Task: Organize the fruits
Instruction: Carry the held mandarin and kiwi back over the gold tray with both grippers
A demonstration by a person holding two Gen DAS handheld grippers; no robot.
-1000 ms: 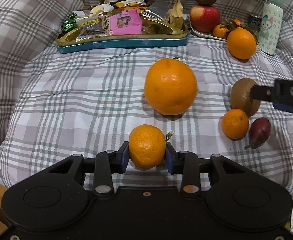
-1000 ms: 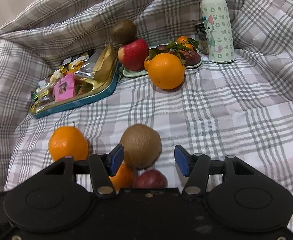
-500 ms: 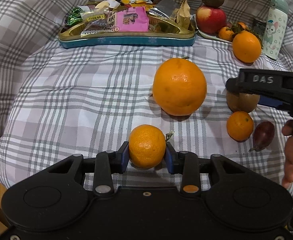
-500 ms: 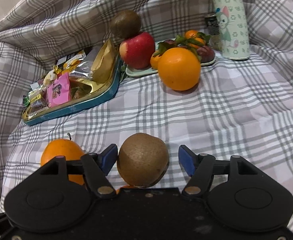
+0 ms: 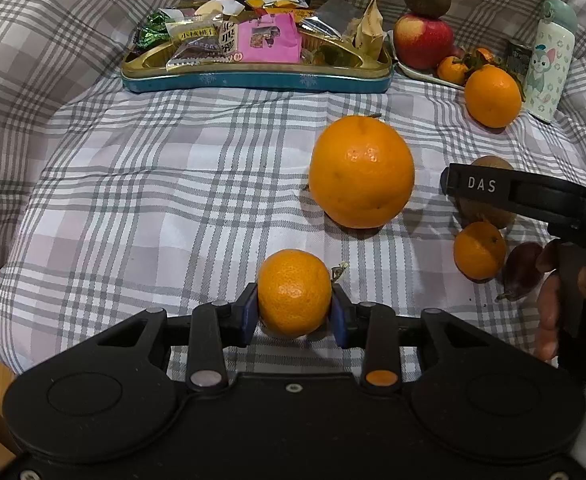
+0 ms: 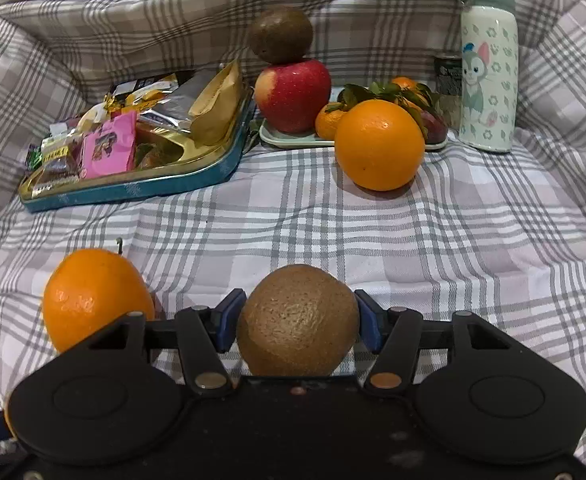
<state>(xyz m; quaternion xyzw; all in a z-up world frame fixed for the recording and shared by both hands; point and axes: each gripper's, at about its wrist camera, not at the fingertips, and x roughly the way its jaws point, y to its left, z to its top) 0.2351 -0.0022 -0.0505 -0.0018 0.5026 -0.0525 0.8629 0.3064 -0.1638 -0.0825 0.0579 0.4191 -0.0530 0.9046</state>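
My left gripper (image 5: 295,312) is shut on a small mandarin (image 5: 294,292) just above the checked cloth. My right gripper (image 6: 297,320) is shut on a brown kiwi (image 6: 297,320); its arm (image 5: 533,196) shows at the right of the left wrist view, over the kiwi (image 5: 489,210). A big orange (image 5: 361,171) lies mid-cloth, and also shows in the right wrist view (image 6: 93,296). A small mandarin (image 5: 479,250) and a dark purple fruit (image 5: 523,266) lie at the right. A pale fruit plate (image 6: 293,138) at the back holds an apple (image 6: 293,94) with a kiwi (image 6: 281,34) on top and small mandarins. Another big orange (image 6: 379,144) sits before it.
A teal and gold tin tray (image 5: 253,76) full of snack packets stands at the back. A printed bottle (image 6: 487,68) and a dark can (image 6: 447,74) stand at the back right. The checked cloth (image 5: 133,184) rises in folds around the sides.
My right gripper has moved forward around the kiwi and closed on it. My left gripper still holds the mandarin and has shifted slightly back and left.
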